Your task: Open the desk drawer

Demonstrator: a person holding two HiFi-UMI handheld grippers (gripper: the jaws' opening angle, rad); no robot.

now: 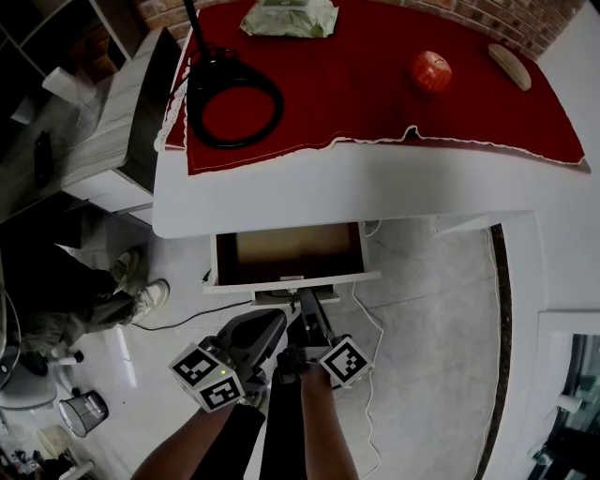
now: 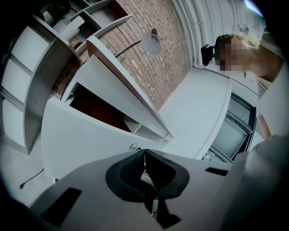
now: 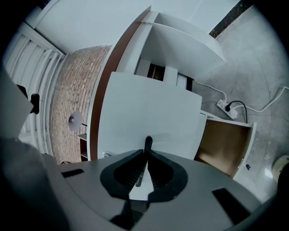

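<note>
Red cloth [image 1: 375, 103] with pale fringed edge, bearing a black ring [image 1: 236, 111], a pale green packet [image 1: 289, 17], a round red object [image 1: 430, 71] and a beige oblong object [image 1: 509, 66]. Left: a person's shoes [image 1: 141, 286] on the grey floor [image 1: 431, 309]. Background: brick wall [image 2: 149, 67].

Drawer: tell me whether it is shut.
No, the drawer stands pulled out from under the desk, its brown inside showing.

Red cloth [image 1: 375, 84], white desk [image 1: 328, 192], white drawer [image 1: 333, 278] — tan inside, red-brown brick wall [image 1: 525, 17]
</note>
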